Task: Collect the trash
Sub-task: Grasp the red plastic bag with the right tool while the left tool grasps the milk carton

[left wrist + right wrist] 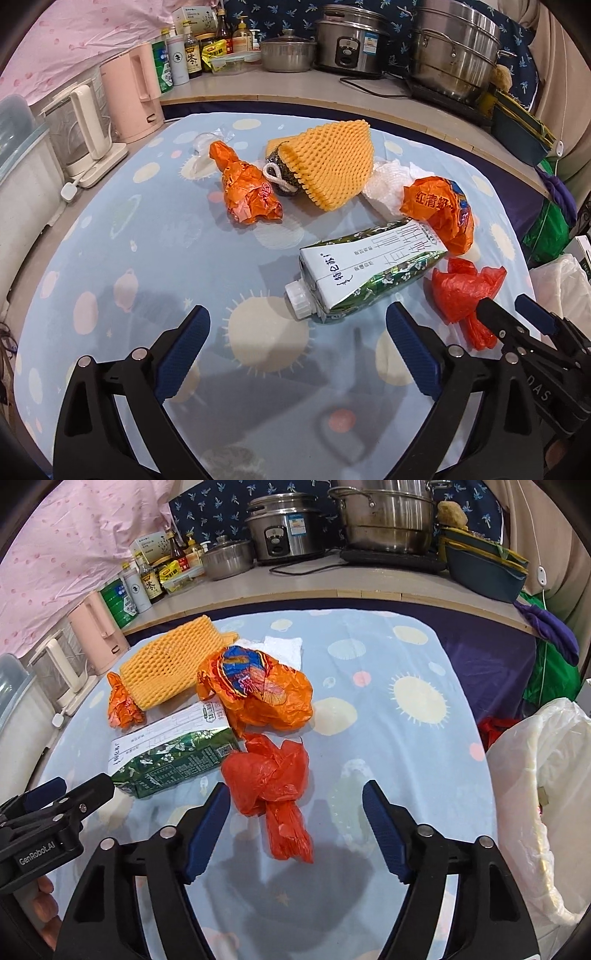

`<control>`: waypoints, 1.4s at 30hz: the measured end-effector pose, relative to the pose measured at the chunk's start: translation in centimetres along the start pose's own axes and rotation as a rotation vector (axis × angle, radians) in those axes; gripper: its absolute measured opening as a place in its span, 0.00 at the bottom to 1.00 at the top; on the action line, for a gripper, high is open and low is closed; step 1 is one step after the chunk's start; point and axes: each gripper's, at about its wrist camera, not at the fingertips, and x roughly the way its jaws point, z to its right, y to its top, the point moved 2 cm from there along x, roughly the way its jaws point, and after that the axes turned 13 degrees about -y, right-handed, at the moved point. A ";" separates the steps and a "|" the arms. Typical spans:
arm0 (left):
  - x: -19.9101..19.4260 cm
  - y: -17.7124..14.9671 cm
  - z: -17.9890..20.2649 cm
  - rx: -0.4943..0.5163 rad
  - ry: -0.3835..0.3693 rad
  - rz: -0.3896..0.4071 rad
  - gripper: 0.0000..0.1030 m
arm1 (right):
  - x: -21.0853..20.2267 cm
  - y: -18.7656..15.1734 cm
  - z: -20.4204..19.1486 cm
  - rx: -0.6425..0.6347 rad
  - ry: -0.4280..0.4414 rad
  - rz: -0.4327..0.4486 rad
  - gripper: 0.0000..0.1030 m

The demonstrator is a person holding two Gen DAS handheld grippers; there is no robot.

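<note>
Right claw [293,808] gapes around red bag [271,782] near tabletop [406,738] edge, ungripped; left claw [297,332] empty, open by carton [365,266]. Risk: thin plastic slips out (loose knot).

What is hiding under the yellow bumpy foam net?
A dark scrubber with a white loop sticks out from under the yellow foam net. How far the scrubber goes underneath is covered up.

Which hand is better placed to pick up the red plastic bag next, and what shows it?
Right. The right gripper has its open jaws on either side of the red plastic bag. The left gripper points at the milk carton, with the bag off to its side.
</note>
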 end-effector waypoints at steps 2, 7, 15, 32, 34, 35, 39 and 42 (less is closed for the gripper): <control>0.6 0.1 -0.2 0.008 -0.024 -0.007 0.91 | 0.4 -0.1 -0.3 -0.005 0.005 -0.010 0.60; 2.3 0.4 -0.3 0.034 -0.081 -0.028 0.91 | 1.3 -0.2 -1.4 -0.023 0.028 -0.018 0.50; 4.6 1.3 0.3 0.138 -0.111 -0.012 0.92 | 2.2 -0.3 -1.7 -0.027 0.050 -0.025 0.33; 4.9 0.9 3.1 0.182 -0.244 -0.001 0.67 | -0.6 -1.4 1.9 0.052 0.070 -0.010 0.26; 4.3 0.2 3.6 0.184 -0.248 -0.001 0.62 | -1.0 -1.6 2.7 0.065 0.067 -0.009 0.26; 4.1 -0.1 4.0 0.188 -0.252 -0.006 0.59 | -1.3 -1.8 3.0 0.070 0.065 -0.007 0.26; 3.0 -1.9 5.5 0.192 -0.294 -0.019 0.54 | -2.2 -2.5 4.6 0.091 0.053 0.000 0.26; 2.3 -2.2 6.3 0.211 -0.252 0.020 0.62 | -2.5 -3.1 5.6 0.107 0.045 -0.003 0.26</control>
